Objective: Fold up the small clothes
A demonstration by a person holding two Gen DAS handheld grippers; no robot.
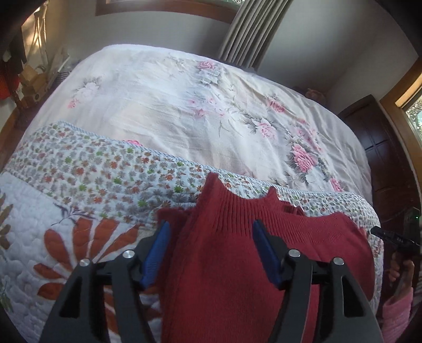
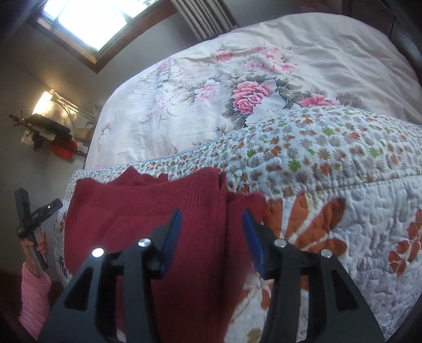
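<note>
A bedroom is shown, with a bed covered by a pale sheet printed with pink roses [image 1: 200, 105] and, nearer the cameras, a quilted bedspread [image 1: 87, 171] patterned with small flowers and large orange leaves. A pleated grey curtain [image 1: 253, 29] is seen hanging at the wall beyond the bed, and a wood-framed window [image 2: 97, 21] is seen high in the right wrist view. A dark wooden cabinet [image 1: 382, 147] stands to the right of the bed in the left wrist view.

A dark red knitted garment [image 1: 237, 253] is laid on the bedspread directly ahead of and beneath both grippers, its ribbed hem turned toward the far side. In the left wrist view the left gripper [image 1: 209, 253] is held over the garment with its blue-padded fingers [image 1: 155, 256] set wide apart; nothing is clamped between them, and the red knit fills the gap. The left pad lies over the garment's left edge, where a fuzzy red piece juts out just beside it.

In the right wrist view the right gripper [image 2: 212, 237] is likewise spread, with a folded vertical edge of the garment running up between its fingers [image 2: 171, 237]. The bedspread's orange leaves are seen just to the right of its right finger.

At the far left of that view, a hand [image 2: 37, 244] in a pink knitted sleeve [image 2: 34, 295] is seen gripping a black handle.
</note>
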